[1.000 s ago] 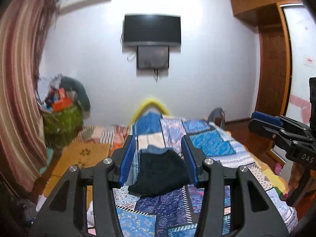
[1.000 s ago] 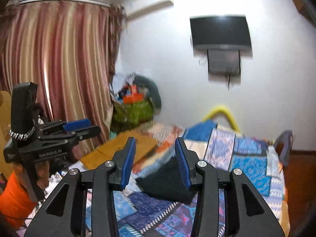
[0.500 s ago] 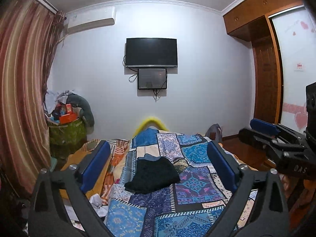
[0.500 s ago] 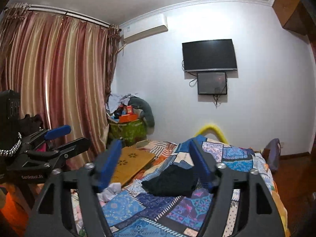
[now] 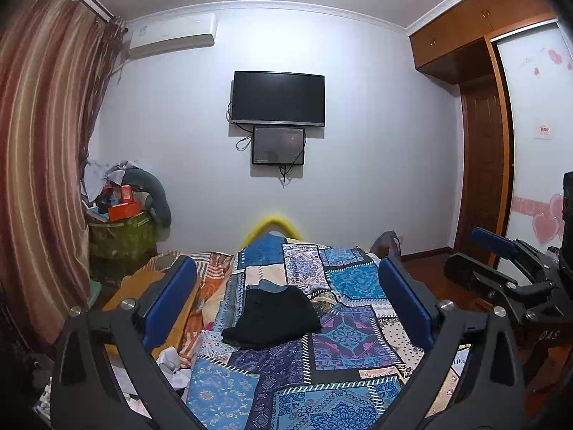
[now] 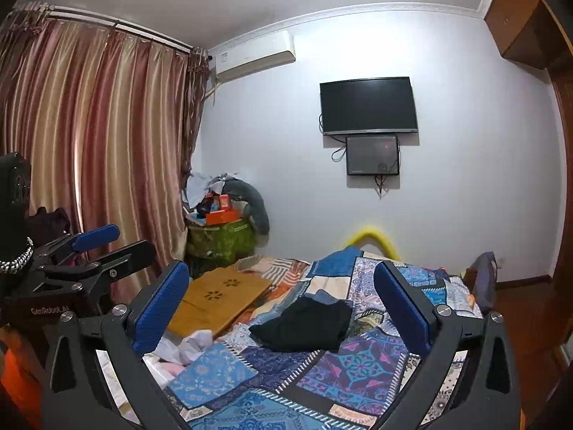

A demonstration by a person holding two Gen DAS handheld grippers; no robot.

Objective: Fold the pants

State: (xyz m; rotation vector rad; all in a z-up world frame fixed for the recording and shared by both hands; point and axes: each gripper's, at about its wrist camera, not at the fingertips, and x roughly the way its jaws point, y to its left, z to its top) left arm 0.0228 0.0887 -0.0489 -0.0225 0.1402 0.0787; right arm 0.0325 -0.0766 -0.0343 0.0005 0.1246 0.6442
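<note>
The black pants (image 5: 274, 317) are seen lying on the bed (image 5: 351, 337), on a patchwork quilt of blue and purple squares, about in the middle of its width and toward the far half. They are gathered into a compact dark bundle with a piece of blue cloth (image 5: 269, 284) showing at the far edge; it cannot be told whether this cloth belongs to another garment.

The left hand-held gripper (image 5: 286, 304) is released, its jaws spread wide, and nothing is held between its blue pads (image 5: 170, 302). The right hand-held gripper (image 6: 283, 310) is being opened at this moment; its jaws stand apart as well, and nothing is between them either. Both are held near the viewer, well apart from the pants, and pointed almost level across the bed. In the left wrist view the right hand-held gripper is also visible at the right edge, beside the bed.

It is judged that the pants are either already folded and let go, or a bundle not yet taken up; from the neat outline the first reading seems more probable, but it is not certain.

If more folding is wanted, both grippers must first be brought forward and down to the bundle. An edge of the cloth must be caught between the pads, one layer or the whole thickness as needed. Care is called for so that the quilt below is not pinched together with the pants. To the left of the bed, an orange mat (image 6: 218, 299) and crumpled white paper (image 6: 186, 345) are lying, and they should be left untouched.
</note>
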